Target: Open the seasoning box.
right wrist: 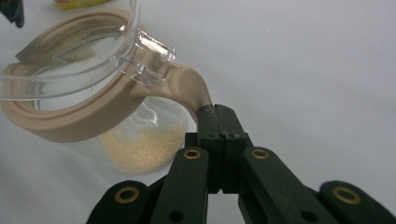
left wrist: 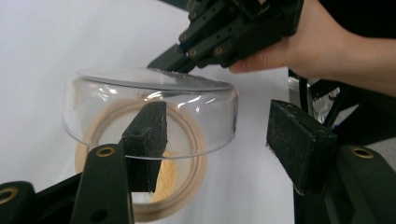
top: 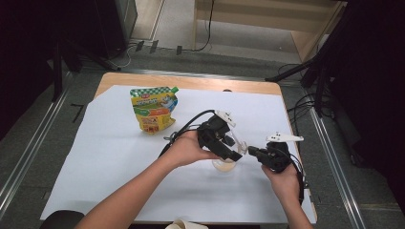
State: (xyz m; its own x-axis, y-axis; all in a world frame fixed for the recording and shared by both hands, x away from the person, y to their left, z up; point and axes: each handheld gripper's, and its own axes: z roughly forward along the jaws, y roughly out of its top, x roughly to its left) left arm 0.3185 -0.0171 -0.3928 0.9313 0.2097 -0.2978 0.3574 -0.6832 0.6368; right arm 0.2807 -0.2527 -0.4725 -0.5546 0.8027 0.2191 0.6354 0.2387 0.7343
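A wooden table [top: 191,82] is seen from above, most of its top covered by a white sheet [top: 105,157] that reaches nearly to the front edge; a strip of bare wood is left along the far side. Around the table a grey floor [top: 38,143] is laid with metal rails, dark stands and loose cables are gathered at the far end, and a pale wooden frame [top: 267,19] stands beyond them. The edges of the room are in deep shadow.

On the sheet, left of centre and well apart from the hands, a yellow and green pouch [top: 154,109] lies flat. Near the right front of the sheet stands a small clear jar [right wrist: 135,140] with a beige rim (pale yellow grains are held in its bottom part). Its clear lid [left wrist: 149,109] is tilted up over the mouth, hinged at the rim.

The right gripper [right wrist: 218,114] is closed tight on the beige handle [right wrist: 187,86] that curves out from the jar's rim — the jaws meet with only the tab's end pinched between them. The left gripper [left wrist: 224,135] is held over the jar with its jaws moderately apart: one pad is seen through the lid's clear wall, the other stands clear of it to the side — whether the first pad touches the lid cannot be told.
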